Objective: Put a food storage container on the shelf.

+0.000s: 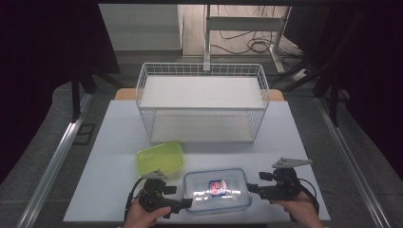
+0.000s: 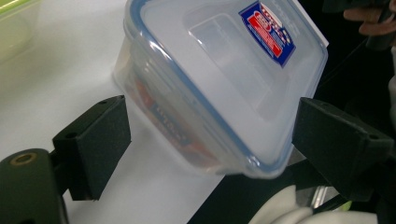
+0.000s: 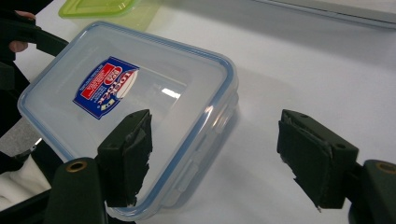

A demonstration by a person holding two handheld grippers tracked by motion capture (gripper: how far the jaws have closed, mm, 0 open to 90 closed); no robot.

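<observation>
Clear lidded container (image 1: 217, 190), blue-rimmed with a red and blue label on its lid, lying flat at the lower centre of the high view on the white table (image 1: 119, 128), its long axis running left to right across the frame and its lid facing up. At lower left of that view, the left gripper (image 1: 187, 203) points rightward at the container's near left corner; its jaws stand apart on either side of that corner, and whether the pads touch the box cannot be told. Just above and left of the container sits a green lidded container (image 1: 160, 158), near it but apart. At upper centre stands a white wire basket (image 1: 202, 102) with two shelves. At lower right, the right gripper (image 1: 251, 187) points leftward at the container's right end, jaws spread wide and released.

The left gripper view adds the container's (image 2: 224, 79) side wall, with red contents dimly visible inside, and its corner overhanging the table edge. The right gripper view shows one jaw above the lid (image 3: 126, 93) and the other over bare table, gripping nothing; the green container (image 3: 100, 8) appears at upper left.
</observation>
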